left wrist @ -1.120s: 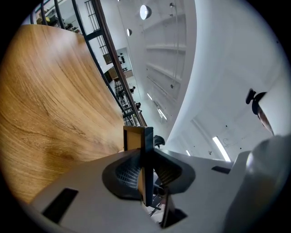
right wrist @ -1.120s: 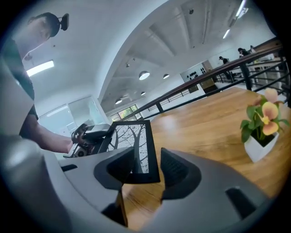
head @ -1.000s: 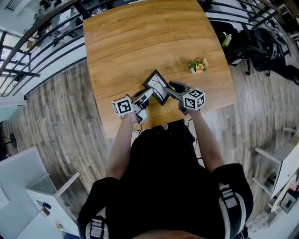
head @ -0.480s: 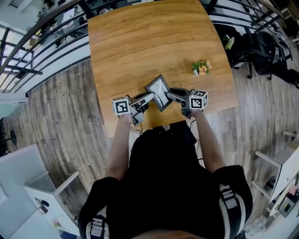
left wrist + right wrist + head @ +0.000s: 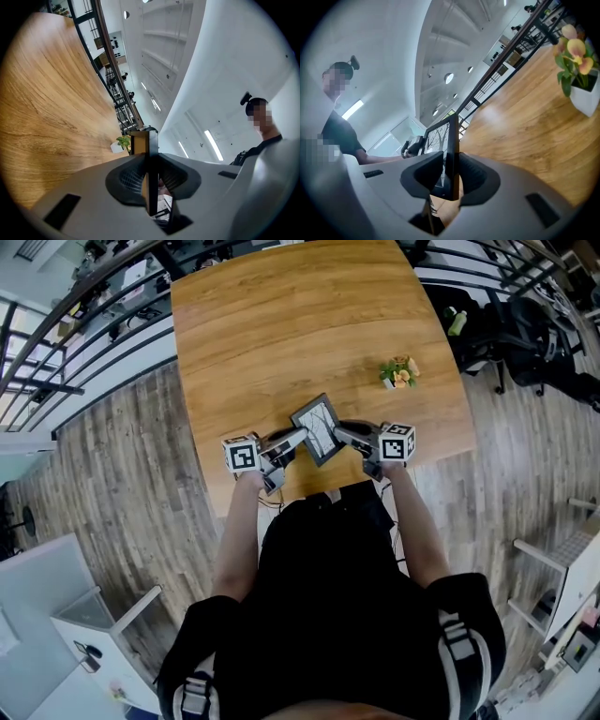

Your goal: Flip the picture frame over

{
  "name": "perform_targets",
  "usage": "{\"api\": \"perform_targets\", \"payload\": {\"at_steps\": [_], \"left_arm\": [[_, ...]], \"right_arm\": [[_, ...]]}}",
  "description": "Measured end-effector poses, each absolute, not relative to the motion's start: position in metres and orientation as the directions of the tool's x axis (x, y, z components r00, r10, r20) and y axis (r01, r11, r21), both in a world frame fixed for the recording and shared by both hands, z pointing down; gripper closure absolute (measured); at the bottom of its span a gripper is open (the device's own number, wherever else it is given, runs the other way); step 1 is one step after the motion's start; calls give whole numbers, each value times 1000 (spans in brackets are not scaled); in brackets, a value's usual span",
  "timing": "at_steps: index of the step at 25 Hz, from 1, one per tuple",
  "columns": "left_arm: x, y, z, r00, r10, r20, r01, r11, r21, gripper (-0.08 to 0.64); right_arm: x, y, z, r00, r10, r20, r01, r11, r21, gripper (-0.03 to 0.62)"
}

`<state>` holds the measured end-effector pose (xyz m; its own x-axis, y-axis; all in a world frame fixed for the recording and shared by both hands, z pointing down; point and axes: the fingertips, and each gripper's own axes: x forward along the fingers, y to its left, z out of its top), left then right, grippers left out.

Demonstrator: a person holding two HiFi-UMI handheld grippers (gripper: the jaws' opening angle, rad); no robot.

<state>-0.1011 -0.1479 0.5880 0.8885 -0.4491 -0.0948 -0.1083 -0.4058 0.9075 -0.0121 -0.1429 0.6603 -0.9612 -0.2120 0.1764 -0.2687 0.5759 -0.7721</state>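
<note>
The left gripper clamps one edge of the picture frame, its jaws closed onto the black moulding, which runs edge-on between the pads in the left gripper view. The right gripper grips the opposite edge. Its jaws have just been closing, and the frame stands between them with the pads against it in the right gripper view.

Seen from the head view, the left gripper comes in at the frame's 8 o'clock and the right at its 4 o'clock. The frame is held between them with its tree print facing up toward the camera. It hangs over the near part of the wooden table, at the tabletop's 6 o'clock. Whether it touches the wood cannot be told.

A small potted plant stands well apart at the frame's 2 o'clock. The person, in a black top, stands at the table's near edge.
</note>
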Motion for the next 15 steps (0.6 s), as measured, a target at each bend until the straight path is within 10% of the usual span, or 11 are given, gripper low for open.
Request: {"api": "perform_targets", "payload": {"at_steps": [15], "left_arm": [[-95,-160,625,840,-533,103,-331,-351,876,474]], "right_arm": [[8,-136,675,-898,-328,294,-435,557,-707,502]]}}
